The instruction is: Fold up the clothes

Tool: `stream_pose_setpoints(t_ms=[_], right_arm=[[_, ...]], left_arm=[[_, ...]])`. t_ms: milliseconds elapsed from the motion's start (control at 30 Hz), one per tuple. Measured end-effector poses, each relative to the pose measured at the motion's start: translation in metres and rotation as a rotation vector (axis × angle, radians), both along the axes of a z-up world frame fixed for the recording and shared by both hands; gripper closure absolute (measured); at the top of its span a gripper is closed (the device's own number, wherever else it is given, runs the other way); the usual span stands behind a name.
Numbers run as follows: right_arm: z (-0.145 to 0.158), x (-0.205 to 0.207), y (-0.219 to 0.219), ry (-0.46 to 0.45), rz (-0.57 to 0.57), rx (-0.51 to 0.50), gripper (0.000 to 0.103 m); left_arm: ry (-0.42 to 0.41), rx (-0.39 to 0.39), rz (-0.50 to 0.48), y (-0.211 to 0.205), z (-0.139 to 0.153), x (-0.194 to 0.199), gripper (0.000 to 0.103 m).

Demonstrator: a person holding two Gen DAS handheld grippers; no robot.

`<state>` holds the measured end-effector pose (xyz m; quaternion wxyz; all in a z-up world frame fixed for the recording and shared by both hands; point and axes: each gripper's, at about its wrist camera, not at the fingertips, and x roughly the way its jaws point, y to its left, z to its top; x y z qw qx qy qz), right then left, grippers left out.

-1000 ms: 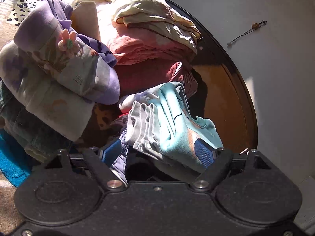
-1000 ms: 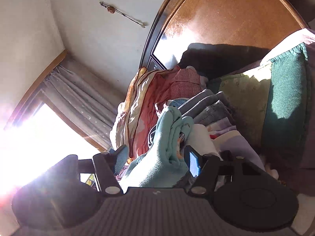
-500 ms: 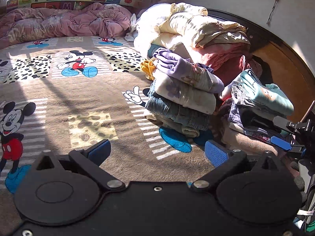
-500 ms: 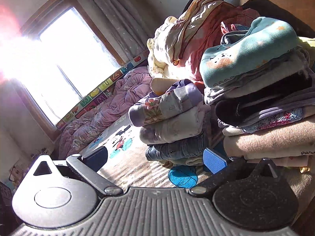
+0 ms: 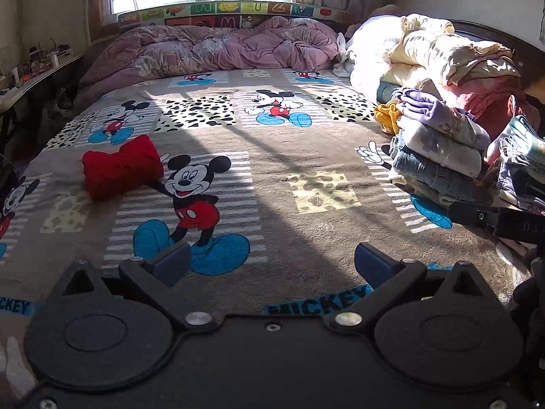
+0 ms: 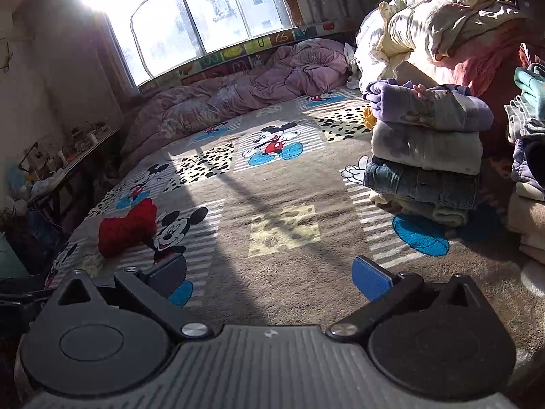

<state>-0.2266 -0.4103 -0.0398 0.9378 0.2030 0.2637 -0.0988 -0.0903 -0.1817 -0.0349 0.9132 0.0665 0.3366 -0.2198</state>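
My left gripper [image 5: 270,260] hung over the near edge of the bed with its jaws spread wide and nothing between them, and my right gripper [image 6: 269,274] was the same, parted and empty above the Mickey blanket [image 5: 272,177]. One red garment [image 5: 122,169] lay bunched by itself on the left side of the blanket, well apart from everything else; the right camera showed it [image 6: 127,226] beside a printed Mickey face. On the right side I counted two stacks of folded clothes. The nearer-to-centre stack [image 6: 425,156] had a purple top uppermost, a pale fleece piece under it, denim below that, and lighter pieces at the bottom that I could not count. The second stack [image 6: 529,156] stood at the far right edge, with a teal piece on top, partly cut off by the frame. Behind both sat one heap of cream and pink bedding [image 5: 432,54], and one rumpled mauve quilt [image 5: 218,46] lay along the far side under the window [image 6: 204,10].
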Motion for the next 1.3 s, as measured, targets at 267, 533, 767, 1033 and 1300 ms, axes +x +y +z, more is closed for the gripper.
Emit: stream_pose_setpoints(t_ms=[267,533,767,1033,1300], right_arm=[[-0.006,0.025,0.098,0.081,0.104,-0.112,0.0],[-0.009,0.031,0.154,0.104,0.185,-0.137,0.0],[-0.015,0.027,0.177,0.126,0.214,-0.148,0.0],[-0.016,0.018,0.175,0.127,0.189,-0.152,0.001],[-0.018,0.014,0.172,0.129,0.182,-0.151,0.0]], left_arm=[[-0.025,0.072,0.17,0.052,-0.029,-0.013,0.0],[-0.001,0.05,0.194,0.09,-0.037,-0.024,0.0],[-0.04,0.058,0.219,0.092,-0.029,-0.033,0.0],[-0.051,0.082,0.21,0.084,-0.029,-0.039,0.0],[-0.05,0.059,0.208,0.085,-0.028,-0.04,0.0]])
